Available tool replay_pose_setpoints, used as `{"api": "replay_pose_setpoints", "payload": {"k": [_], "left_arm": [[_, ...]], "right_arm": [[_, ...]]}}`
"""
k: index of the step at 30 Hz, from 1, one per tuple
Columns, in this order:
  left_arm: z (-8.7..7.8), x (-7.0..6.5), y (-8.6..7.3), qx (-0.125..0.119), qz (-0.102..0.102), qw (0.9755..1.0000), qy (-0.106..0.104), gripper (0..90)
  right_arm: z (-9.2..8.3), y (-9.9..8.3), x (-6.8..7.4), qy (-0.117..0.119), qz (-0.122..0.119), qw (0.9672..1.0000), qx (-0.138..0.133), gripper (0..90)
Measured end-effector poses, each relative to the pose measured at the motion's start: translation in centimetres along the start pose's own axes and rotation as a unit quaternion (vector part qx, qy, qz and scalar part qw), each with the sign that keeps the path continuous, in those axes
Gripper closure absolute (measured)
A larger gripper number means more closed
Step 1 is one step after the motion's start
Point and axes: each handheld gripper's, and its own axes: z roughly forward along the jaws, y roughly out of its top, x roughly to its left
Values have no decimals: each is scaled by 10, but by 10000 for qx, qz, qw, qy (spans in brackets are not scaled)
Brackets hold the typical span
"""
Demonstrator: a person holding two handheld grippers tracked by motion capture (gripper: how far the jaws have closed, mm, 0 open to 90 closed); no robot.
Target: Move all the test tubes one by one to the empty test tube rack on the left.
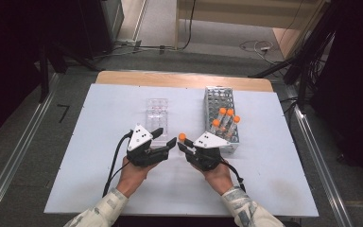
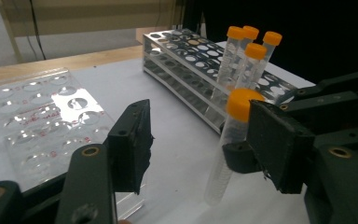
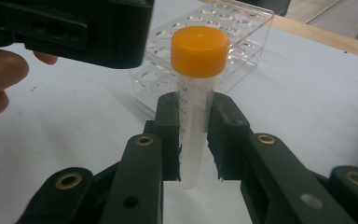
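1. Status: my right gripper [image 3: 193,140] has one tube [image 3: 193,116] clamped between its jaws, upright, lifted clear of the table [image 1: 99,179] and held just in front of the rack [image 1: 215,101]. I judge the pick as done.
2. My left gripper [image 1: 167,137] sits close beside the tube with its jaws spread wide and nothing in them; in the left gripper view one jaw stands either side of the open space next to the tube [image 2: 228,149]. Neither of these jaws touches the tube.
3. Left to do, as I judge it: either uncap or hand over the tube; I cannot tell which. The well plate [image 1: 156,113] lies just beyond my left gripper.
4. Four more capped tubes [image 1: 227,120] stand in the near end of the rack, leaning a little; the remaining holes look vacant.
5. Tube appearance: clear plastic, slim, tapering to a conical tip below my right jaws, graduation marks printed down one side. Orange screw cap [image 3: 199,50], flat-topped, seated fully. The tube looks clear right through; whether it holds any liquid I cannot tell.
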Motion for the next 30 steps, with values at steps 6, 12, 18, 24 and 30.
{"api": "replay_pose_setpoints", "payload": {"k": [6,12,18,24,30], "left_arm": [[5,-5,1,-21,53,9999,-152,478],[7,-8,3,-17,91,9995,-297,484],[12,-12,1,55,130,9993,-352,509],[13,-12,2,5,114,9992,-376,595],[14,-12,1,44,101,9990,-436,624]], "right_arm": [[3,1,3,79,5,10000,21,722],[3,1,2,117,14,9999,24,723],[3,2,5,186,1,9998,19,723],[2,3,7,228,-1,9997,14,722],[2,4,8,257,0,9997,1,723]]}}
